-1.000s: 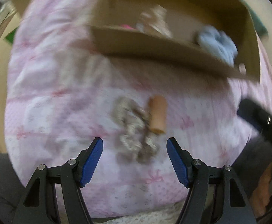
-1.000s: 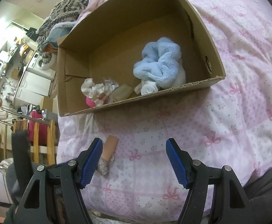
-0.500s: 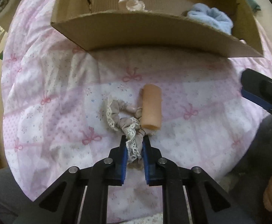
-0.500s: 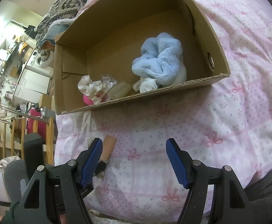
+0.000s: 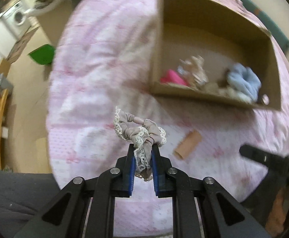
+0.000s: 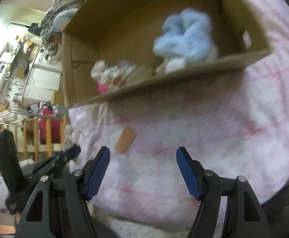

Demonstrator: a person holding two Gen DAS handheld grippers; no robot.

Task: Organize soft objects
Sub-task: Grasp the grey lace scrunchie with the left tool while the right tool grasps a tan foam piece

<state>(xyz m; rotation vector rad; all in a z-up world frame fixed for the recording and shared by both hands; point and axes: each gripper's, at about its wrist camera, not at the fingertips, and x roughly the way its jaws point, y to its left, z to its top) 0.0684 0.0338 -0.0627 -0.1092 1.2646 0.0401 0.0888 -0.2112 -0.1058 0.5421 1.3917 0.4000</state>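
Lace-trimmed grey scrunchie (image 5: 139, 136) pinched in left gripper (image 5: 142, 156), lifted off pink quilt (image 5: 96, 91). Right gripper (image 6: 142, 170) wide apart, holding nothing. Cardboard box (image 6: 184, 79) beyond holds a blue fluffy item (image 6: 186, 39).

The left claw (image 5: 143, 154) has its blue-padded fingers (image 5: 132, 170) drawn close together, pinching a lace-trimmed scrunchie (image 5: 138, 130) that bunches up above the tips (its tail hangs down between the pads). The right claw (image 6: 143, 170) is spread wide, with nothing between its fingers (image 6: 97, 173). In the right wrist view the left claw (image 6: 73, 150) shows at lower left, blurred. A bare hand (image 5: 279, 210) shows dimly at the left wrist view's lower right edge.
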